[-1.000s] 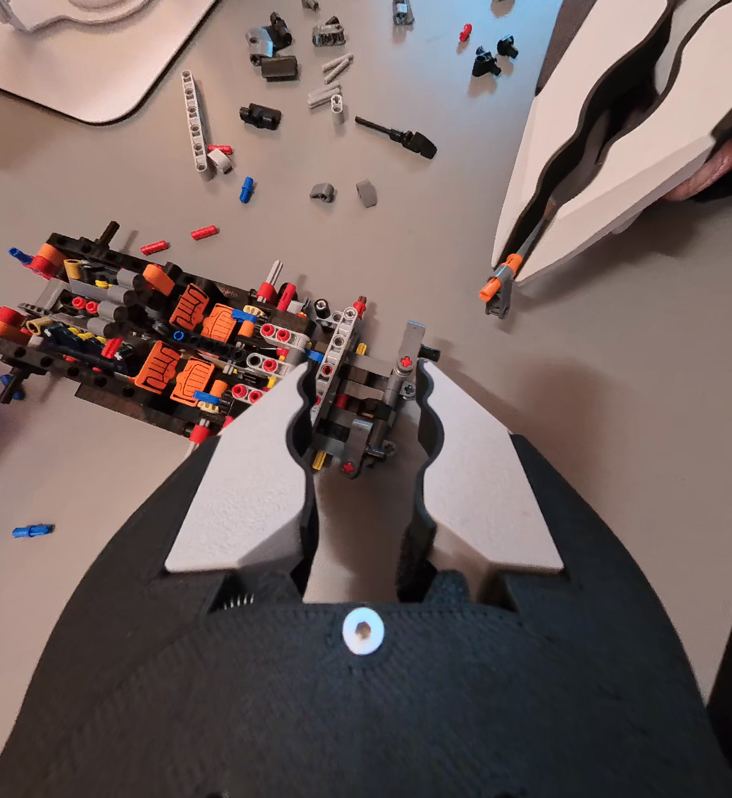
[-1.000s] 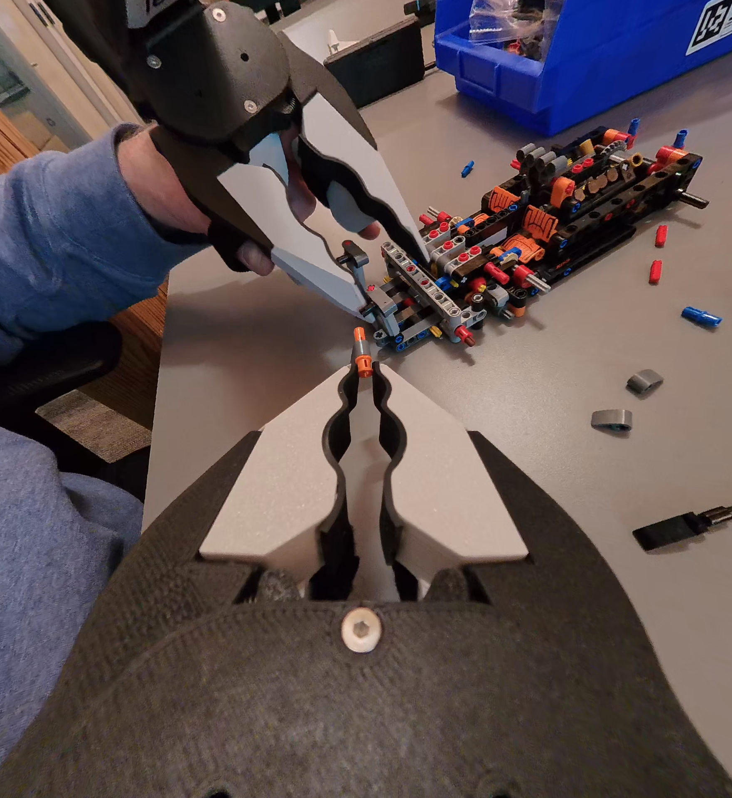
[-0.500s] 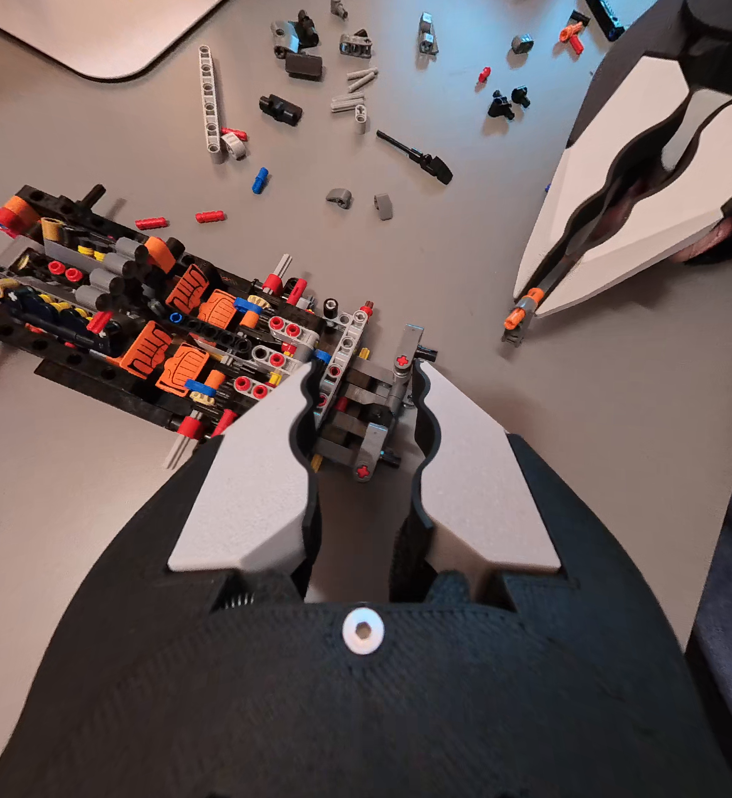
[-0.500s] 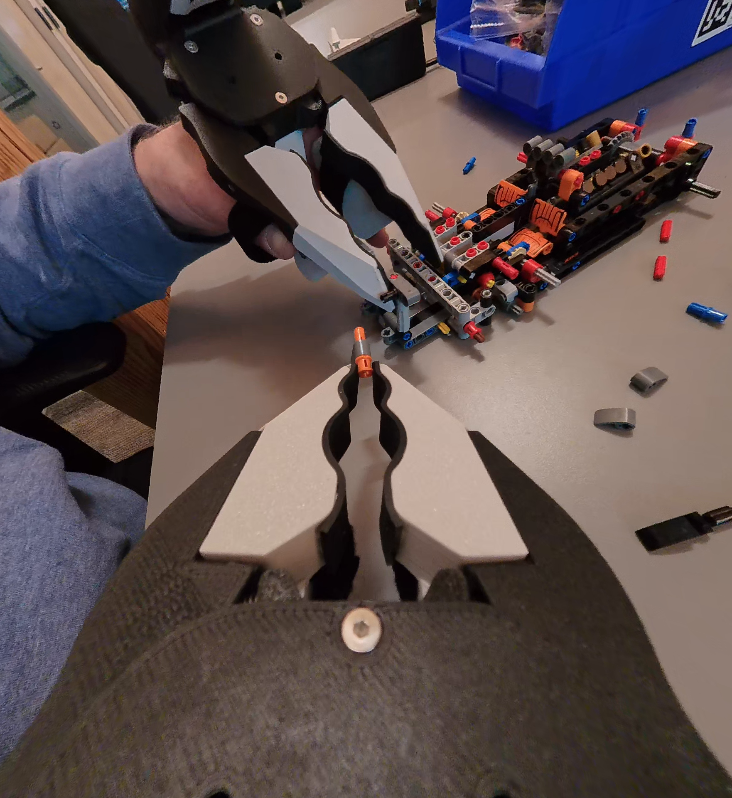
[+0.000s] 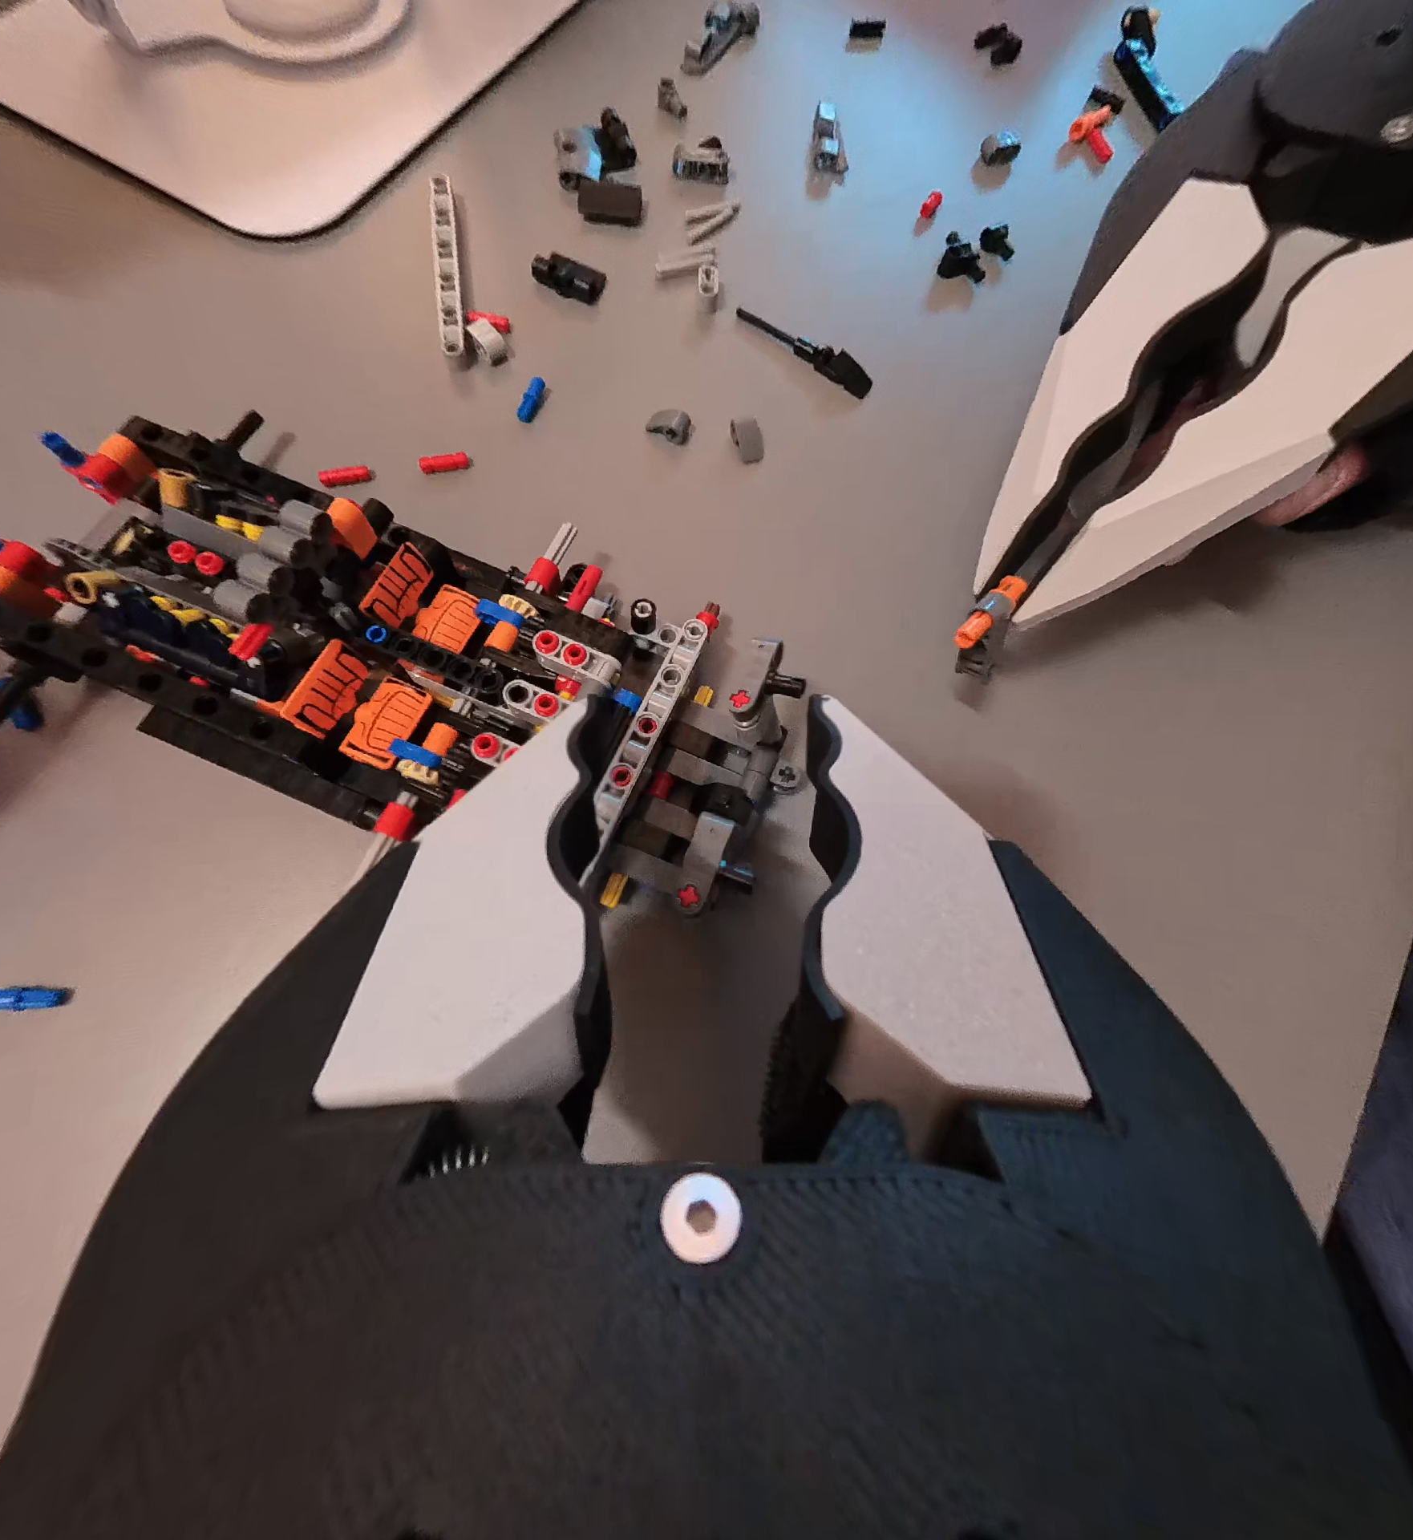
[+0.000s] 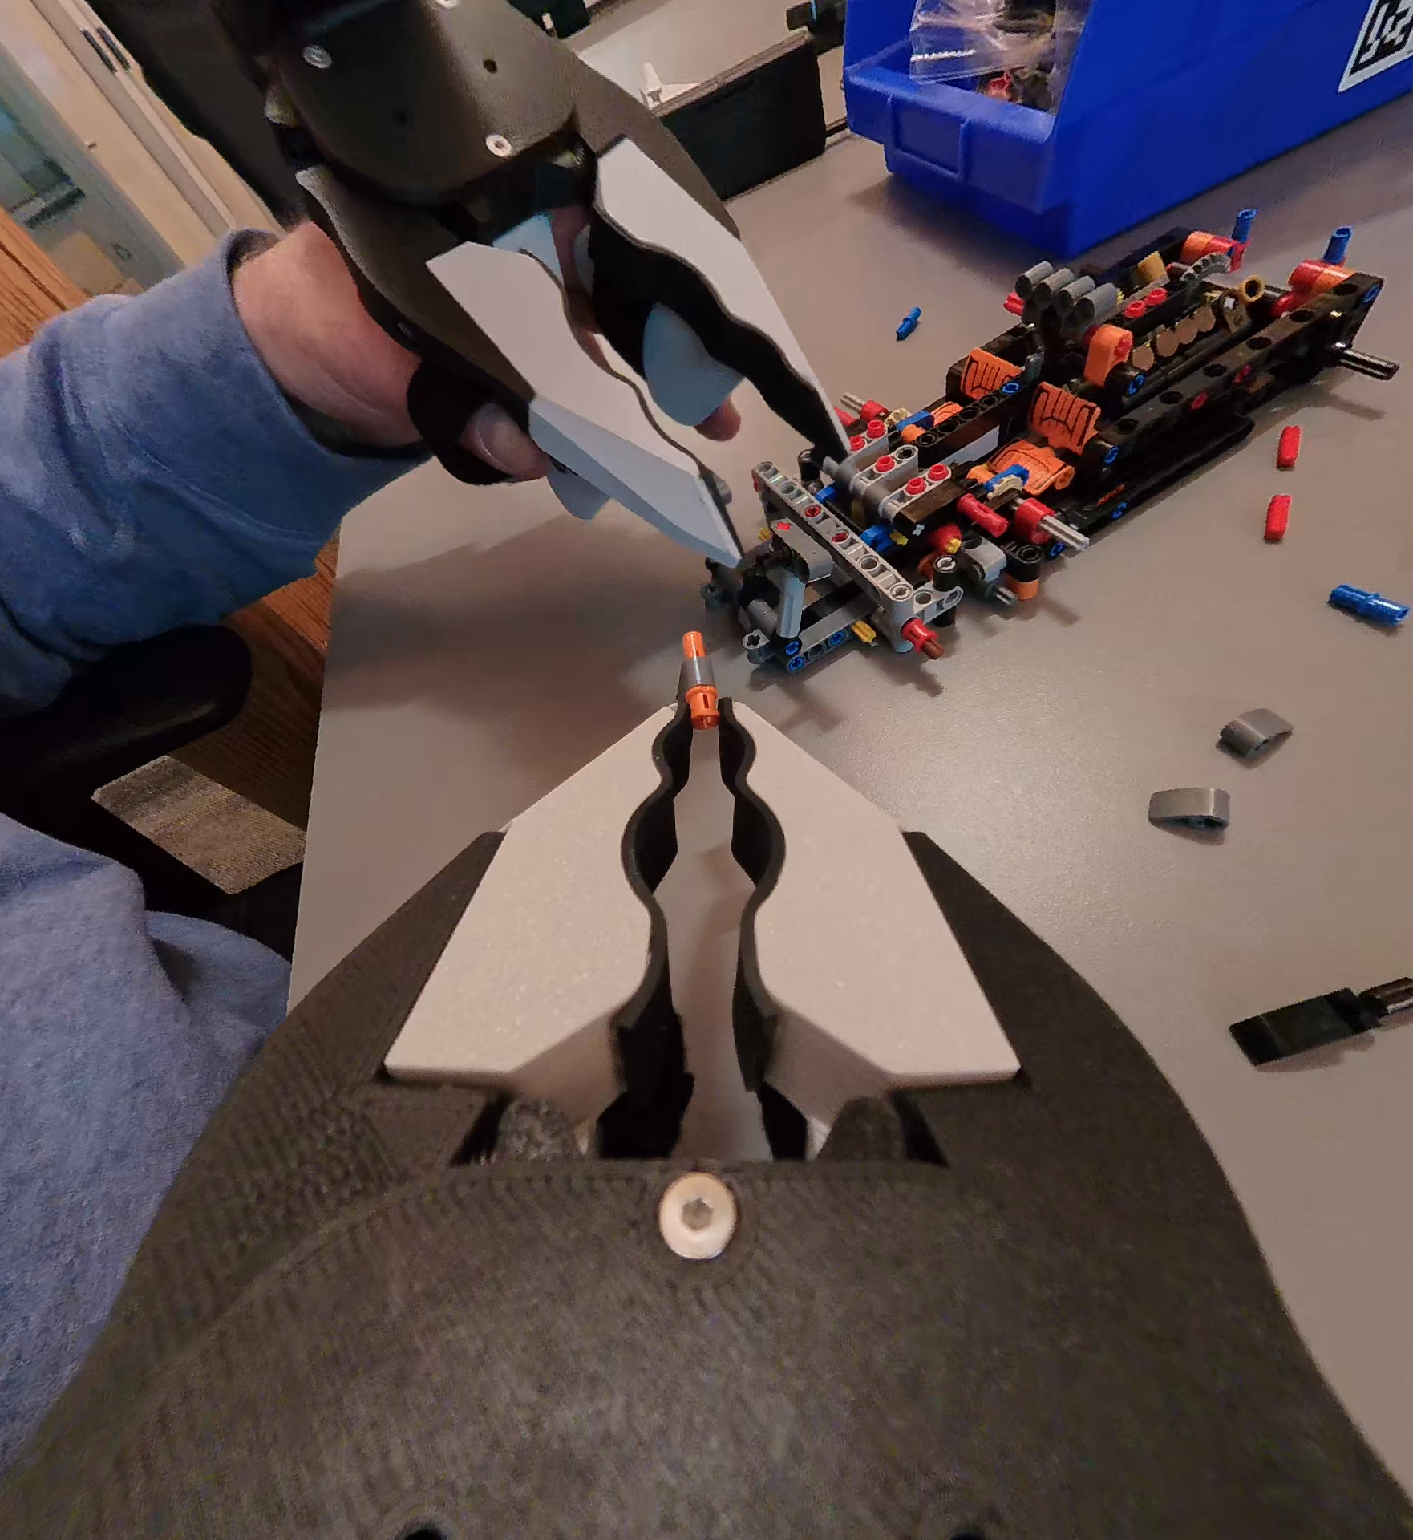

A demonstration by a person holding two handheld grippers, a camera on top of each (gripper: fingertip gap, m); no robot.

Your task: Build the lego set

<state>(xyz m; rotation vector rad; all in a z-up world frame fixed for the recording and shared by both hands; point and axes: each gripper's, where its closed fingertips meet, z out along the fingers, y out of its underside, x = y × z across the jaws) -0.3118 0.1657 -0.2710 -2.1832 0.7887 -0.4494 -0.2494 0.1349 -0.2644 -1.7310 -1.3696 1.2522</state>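
A long black, orange and grey lego chassis (image 5: pixel 403 658) lies on the grey table (image 5: pixel 1103 833); it also shows in the right wrist view (image 6: pixel 1045 433). My left gripper (image 5: pixel 703 708) is open and straddles the chassis's grey end assembly (image 5: pixel 695 792). Its left finger rests against the grey holed beam, and a small gap shows at its right finger. My right gripper (image 6: pixel 699 708) is shut on a small orange and grey pin (image 6: pixel 696 679), held just above the table to the right of that end. The pin also shows in the left wrist view (image 5: pixel 988 618).
Loose pins, grey beams and black connectors lie scattered beyond the chassis (image 5: pixel 686 250). A black axle piece (image 6: pixel 1311 1017) and two grey curved pieces (image 6: pixel 1190 808) lie at the right. A blue bin (image 6: pixel 1103 125) stands behind. A white base (image 5: pixel 228 125) stands at the far left. The table edge (image 6: pixel 311 750) is by the sleeve.
My left gripper has stayed around the chassis end and now stands steeper and higher in the right wrist view. My right gripper still holds the pin in nearly the same place.
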